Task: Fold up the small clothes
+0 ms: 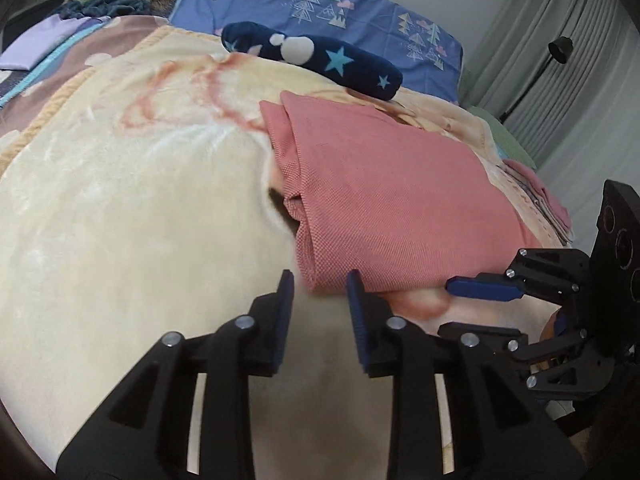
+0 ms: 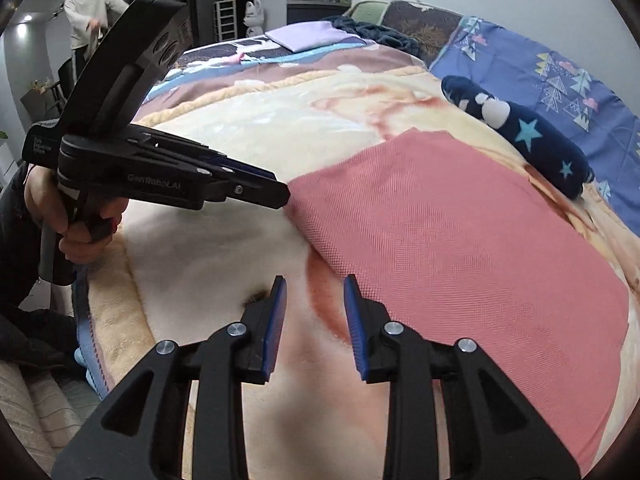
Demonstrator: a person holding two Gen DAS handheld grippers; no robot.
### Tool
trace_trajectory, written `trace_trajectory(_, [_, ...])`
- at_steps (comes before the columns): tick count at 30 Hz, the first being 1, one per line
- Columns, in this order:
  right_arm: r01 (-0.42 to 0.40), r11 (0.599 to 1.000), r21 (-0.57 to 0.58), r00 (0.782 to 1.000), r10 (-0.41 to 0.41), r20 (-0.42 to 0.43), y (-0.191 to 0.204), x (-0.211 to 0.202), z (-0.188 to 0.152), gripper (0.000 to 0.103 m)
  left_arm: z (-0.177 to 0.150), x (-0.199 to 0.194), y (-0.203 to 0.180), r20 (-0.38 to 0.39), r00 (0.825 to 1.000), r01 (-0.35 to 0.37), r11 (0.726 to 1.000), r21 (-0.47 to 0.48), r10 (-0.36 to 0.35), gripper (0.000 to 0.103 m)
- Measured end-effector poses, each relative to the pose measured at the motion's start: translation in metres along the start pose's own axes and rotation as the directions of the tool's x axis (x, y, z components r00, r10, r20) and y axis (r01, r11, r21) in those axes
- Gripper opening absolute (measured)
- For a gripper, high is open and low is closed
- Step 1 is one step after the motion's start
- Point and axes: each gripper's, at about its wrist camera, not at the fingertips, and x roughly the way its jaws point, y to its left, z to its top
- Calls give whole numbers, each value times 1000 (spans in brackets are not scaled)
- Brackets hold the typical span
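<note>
A folded pink garment [image 1: 380,200] lies flat on the cream blanket [image 1: 140,200] that covers the bed. My left gripper [image 1: 320,284] is open just short of the garment's near left corner, and nothing is pressed between its blue pads. In the right wrist view the garment [image 2: 460,260] fills the right side. My right gripper [image 2: 315,284] is open over the blanket beside the garment's near edge, holding nothing. The left gripper [image 2: 282,196] shows there from the side, its tips at the garment's left corner. The right gripper [image 1: 460,310] appears at the right of the left wrist view.
A navy star-print roll [image 1: 320,56] lies behind the garment, against a blue tree-print pillow [image 1: 320,0]. Folded clothes [image 1: 540,196] are stacked at the bed's right edge. A lavender cloth [image 1: 36,48] lies far left. A person [image 2: 88,12] stands in the background room.
</note>
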Motion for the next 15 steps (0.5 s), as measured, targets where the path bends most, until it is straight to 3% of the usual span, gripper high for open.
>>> trace_trajectory(2, [29,1000,8,1000,-29,-5,5,1,-3,30,6,11,4,-16,999,50,999,-3,-50,27])
trace_trajectory(3, [47,999,10,999,-47,-7,6,1,-3,30,9,15,5,-23,997,68,998,-2,-68,21])
trace_trajectory(4, [69,998,6,998,-69,-8,8,2,-2,30,12,18,4,-27,996,89,996,2,-89,4])
trace_trajectory(6, [115,993,-14,993,-115,-2,14,2,-3,30,13,13,2,-19,994,110,994,9,-110,3])
trace_trajectory(9, [191,978,-87,982,-189,31,26,1,-3,39,6,0,6,1,995,97,995,12,-97,3])
trace_trajectory(11, [219,965,-145,976,-215,47,34,7,-2,46,2,-1,17,0,995,95,995,-8,-95,2])
trace_trajectory(15, [284,928,-241,958,-285,34,50,33,7,47,-7,4,37,-27,992,118,989,-85,-121,2])
